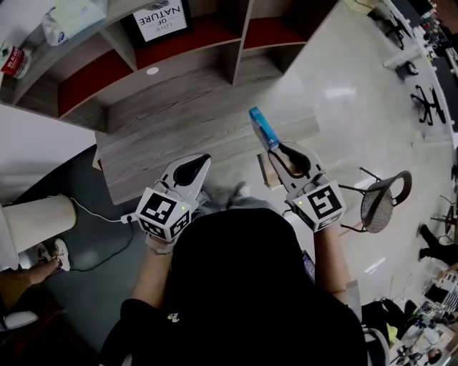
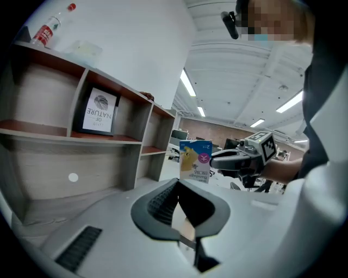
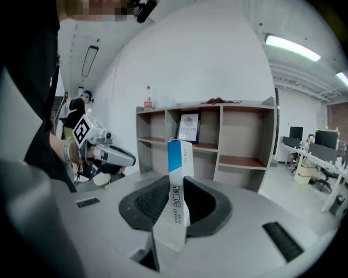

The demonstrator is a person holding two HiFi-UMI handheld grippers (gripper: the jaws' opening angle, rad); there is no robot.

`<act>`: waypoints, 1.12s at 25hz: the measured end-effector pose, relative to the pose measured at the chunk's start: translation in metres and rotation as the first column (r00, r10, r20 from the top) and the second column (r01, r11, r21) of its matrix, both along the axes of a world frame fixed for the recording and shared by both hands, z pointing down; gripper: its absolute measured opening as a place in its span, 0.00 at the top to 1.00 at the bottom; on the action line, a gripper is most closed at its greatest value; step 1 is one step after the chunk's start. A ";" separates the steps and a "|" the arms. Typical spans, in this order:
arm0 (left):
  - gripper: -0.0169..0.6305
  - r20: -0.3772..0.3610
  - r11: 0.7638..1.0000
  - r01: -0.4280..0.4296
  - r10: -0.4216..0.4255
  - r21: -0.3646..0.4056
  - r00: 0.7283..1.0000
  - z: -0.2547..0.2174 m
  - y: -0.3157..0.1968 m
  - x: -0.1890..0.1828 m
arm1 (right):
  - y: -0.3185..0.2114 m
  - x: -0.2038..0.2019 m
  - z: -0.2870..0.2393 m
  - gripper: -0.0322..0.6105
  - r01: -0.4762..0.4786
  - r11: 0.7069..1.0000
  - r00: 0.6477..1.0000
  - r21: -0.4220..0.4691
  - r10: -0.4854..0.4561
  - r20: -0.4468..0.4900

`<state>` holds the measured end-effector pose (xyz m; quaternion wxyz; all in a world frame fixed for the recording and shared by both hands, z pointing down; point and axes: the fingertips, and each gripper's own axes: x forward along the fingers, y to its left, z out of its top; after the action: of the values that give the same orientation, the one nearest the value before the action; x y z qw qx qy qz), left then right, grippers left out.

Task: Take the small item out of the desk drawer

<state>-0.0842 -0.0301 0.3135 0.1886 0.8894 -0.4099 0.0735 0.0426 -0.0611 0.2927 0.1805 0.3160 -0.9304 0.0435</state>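
Note:
A small blue and white box (image 1: 262,127) stands upright between the jaws of my right gripper (image 1: 273,146), which is shut on it above the front right edge of the grey wooden desk (image 1: 179,121). The right gripper view shows the box (image 3: 177,184) clamped by its lower part between the black pads. My left gripper (image 1: 205,161) hovers over the desk's front edge to the left, shut with nothing in it. From the left gripper view (image 2: 184,210), the box (image 2: 195,160) and the right gripper (image 2: 239,159) are ahead. A light wooden piece (image 1: 266,174) shows under the right gripper; whether it is the drawer is unclear.
Open shelves rise behind the desk, with a framed sign (image 1: 161,20) in one and a bottle (image 1: 13,61) on top. A mesh chair (image 1: 386,194) stands at the right, a white cylinder (image 1: 36,221) and a cable (image 1: 107,214) lie at the left.

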 end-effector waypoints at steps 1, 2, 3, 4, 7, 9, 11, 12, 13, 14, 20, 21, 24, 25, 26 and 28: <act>0.96 0.000 1.000 0.004 -0.004 0.013 1.000 -0.004 -0.001 -0.002 | 0.000 -0.002 -0.010 0.83 -0.013 1.000 0.999 0.010 0.012 0.048; 0.96 -0.002 1.000 0.011 -0.011 0.024 1.000 -0.008 -0.002 -0.004 | 0.000 -0.004 -0.018 0.83 -0.025 0.999 0.996 0.020 0.023 0.089; 0.96 -0.006 0.999 0.019 -0.019 0.036 1.000 -0.012 -0.002 -0.006 | 0.001 -0.005 -0.025 0.83 -0.036 0.999 0.992 0.030 0.032 0.122; 0.96 -0.013 0.998 0.027 -0.026 0.048 1.000 -0.017 -0.003 -0.008 | 0.002 -0.007 -0.031 0.83 -0.046 0.998 0.988 0.039 0.039 0.150; 0.96 -0.033 0.995 0.038 -0.036 0.087 0.999 -0.030 -0.004 -0.013 | 0.003 -0.010 -0.047 0.83 -0.064 0.997 0.972 0.046 0.052 0.230; 0.96 -0.037 0.993 0.040 -0.036 0.108 0.999 -0.036 -0.004 -0.016 | 0.004 -0.010 -0.055 0.83 -0.072 0.996 0.960 0.049 0.056 0.275; 0.96 -0.037 0.992 0.045 -0.041 0.121 0.998 -0.039 -0.005 -0.020 | 0.006 -0.011 -0.061 0.83 -0.079 0.995 0.951 0.056 0.059 0.304; 0.96 -0.038 0.991 0.048 -0.043 0.125 0.998 -0.040 -0.005 -0.022 | 0.007 -0.012 -0.063 0.83 -0.083 0.995 0.946 0.057 0.061 0.318; 0.96 -0.039 0.990 0.049 -0.044 0.130 0.998 -0.041 -0.006 -0.023 | 0.007 -0.012 -0.065 0.83 -0.086 0.995 0.941 0.056 0.063 0.333; 0.96 -0.041 0.990 0.050 -0.044 0.135 0.998 -0.042 -0.007 -0.025 | 0.009 -0.013 -0.067 0.83 -0.089 0.995 0.934 0.050 0.065 0.352; 0.96 -0.043 0.989 0.044 -0.038 0.143 0.998 -0.046 -0.011 -0.031 | 0.013 -0.014 -0.071 0.83 -0.086 0.996 0.891 0.006 0.074 0.447; 0.96 -0.043 0.989 0.042 -0.036 0.142 0.998 -0.047 -0.011 -0.031 | 0.013 -0.014 -0.071 0.83 -0.087 0.996 0.888 0.000 0.078 0.454; 0.96 -0.046 0.990 0.037 -0.031 0.138 0.998 -0.048 -0.011 -0.032 | 0.013 -0.015 -0.071 0.83 -0.085 0.996 0.883 -0.005 0.078 0.462; 0.96 -0.047 0.990 0.035 -0.029 0.137 0.998 -0.048 -0.012 -0.032 | 0.014 -0.016 -0.070 0.83 -0.083 0.997 0.884 -0.005 0.076 0.461; 0.96 -0.048 0.990 0.033 -0.026 0.136 0.998 -0.048 -0.012 -0.031 | 0.015 -0.016 -0.070 0.83 -0.081 0.997 0.886 -0.004 0.074 0.458; 0.96 -0.051 0.990 0.026 -0.019 0.137 0.999 -0.047 -0.013 -0.030 | 0.015 -0.017 -0.069 0.83 -0.081 0.997 0.891 -0.002 0.074 0.447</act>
<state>-0.1142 -0.0436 0.2661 0.1376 0.8973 -0.4190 0.0207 0.0255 -0.0464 0.2241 -0.0425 0.3358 -0.9340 0.1144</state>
